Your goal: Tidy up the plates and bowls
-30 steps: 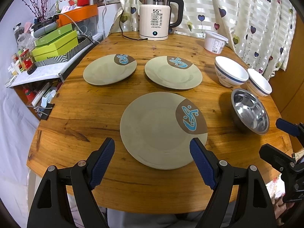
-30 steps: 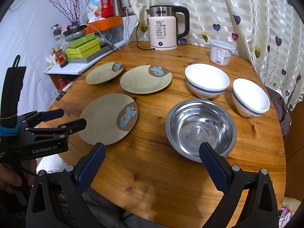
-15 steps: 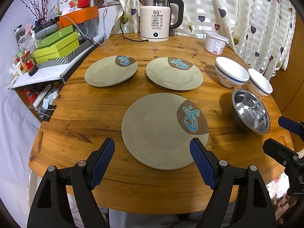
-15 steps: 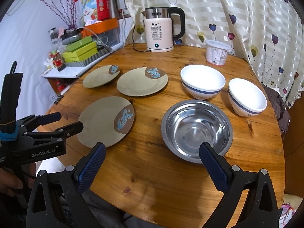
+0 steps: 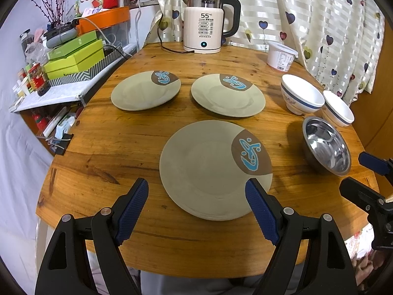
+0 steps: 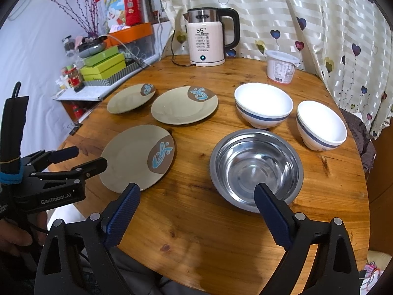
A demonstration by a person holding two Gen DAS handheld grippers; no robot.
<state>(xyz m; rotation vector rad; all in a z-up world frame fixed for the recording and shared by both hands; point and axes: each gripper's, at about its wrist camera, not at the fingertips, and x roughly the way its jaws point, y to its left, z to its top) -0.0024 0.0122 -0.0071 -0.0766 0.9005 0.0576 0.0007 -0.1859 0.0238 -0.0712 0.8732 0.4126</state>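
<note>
Three beige plates with a brown-and-blue patch lie on the round wooden table [image 5: 118,147]: a near plate [image 5: 211,169] [image 6: 137,158], a far left plate [image 5: 145,91] [image 6: 130,98] and a far middle plate [image 5: 228,95] [image 6: 184,104]. A steel bowl [image 5: 326,145] [image 6: 255,169] sits at the right, with two white blue-banded bowls [image 6: 264,104] [image 6: 320,125] behind it. My left gripper [image 5: 196,196] hovers open over the near plate's front edge. Over the steel bowl's near rim my right gripper [image 6: 196,201] stands open, holding nothing.
A white electric kettle [image 5: 203,24] stands at the table's back with its cord trailing left. A white lidded tub [image 5: 281,55] sits at the back right. Green boxes [image 5: 73,54] and clutter fill a shelf at the left. A heart-print curtain hangs behind.
Both grippers have crept slightly forward and shifted a little; the plates and bowls have not moved. Both stay open.
</note>
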